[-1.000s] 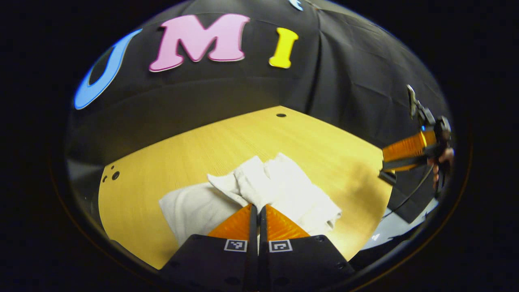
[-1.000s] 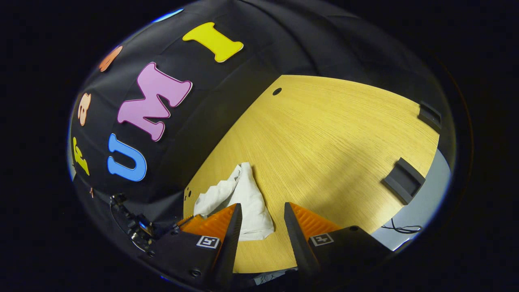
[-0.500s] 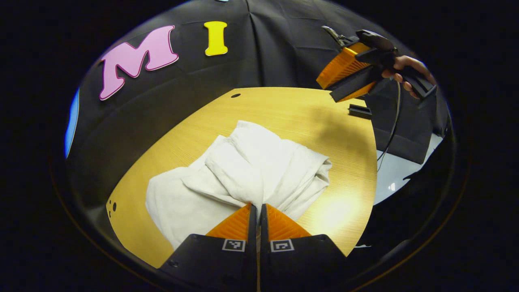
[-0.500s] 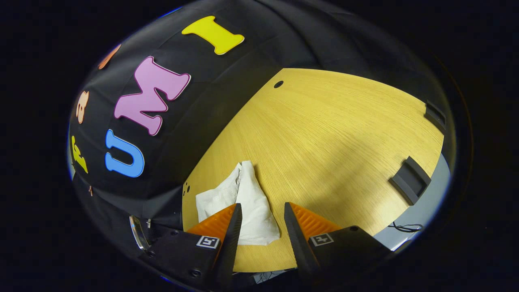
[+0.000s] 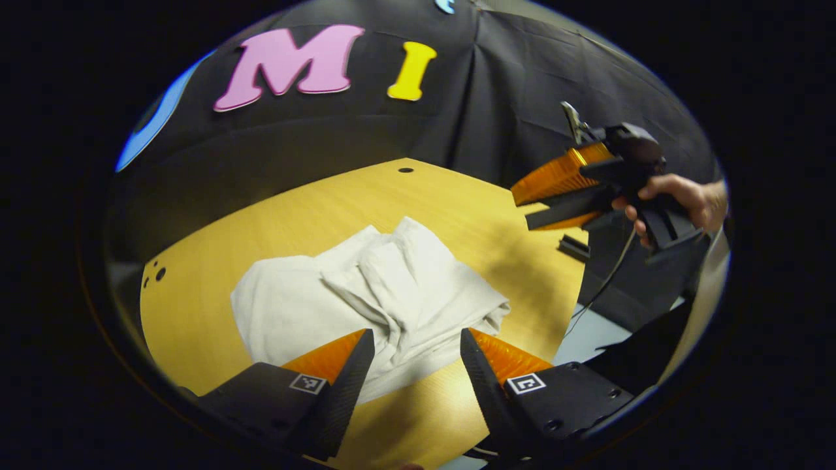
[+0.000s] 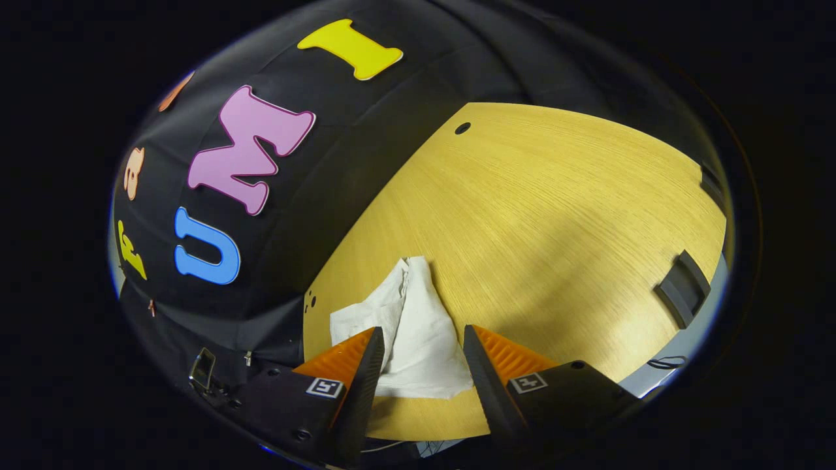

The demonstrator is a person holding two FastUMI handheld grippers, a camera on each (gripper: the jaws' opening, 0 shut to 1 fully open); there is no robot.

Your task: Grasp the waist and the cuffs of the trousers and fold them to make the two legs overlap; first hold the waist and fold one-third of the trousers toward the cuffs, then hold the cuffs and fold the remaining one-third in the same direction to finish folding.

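Note:
The white trousers (image 5: 366,294) lie bunched and folded on the wooden table (image 5: 294,209). My left gripper (image 5: 415,343) is open just above their near edge, with nothing between its fingers. In the right gripper view the trousers (image 6: 418,326) show as a white folded heap at the table's near left. My right gripper (image 6: 418,339) hangs open above them, holding nothing. The left gripper view also shows the right gripper (image 5: 568,189), held by a hand (image 5: 679,196), up in the air beyond the table's right side.
A small dark block (image 5: 575,247) sits at the table's right edge; in the right gripper view a dark block (image 6: 682,287) lies at the right edge. A round hole (image 6: 462,128) marks the far corner. The black cloth wall stands behind the table.
My left gripper has opened and let go of the trousers, which now lie flatter on the table. The right gripper stayed open and shifted only slightly.

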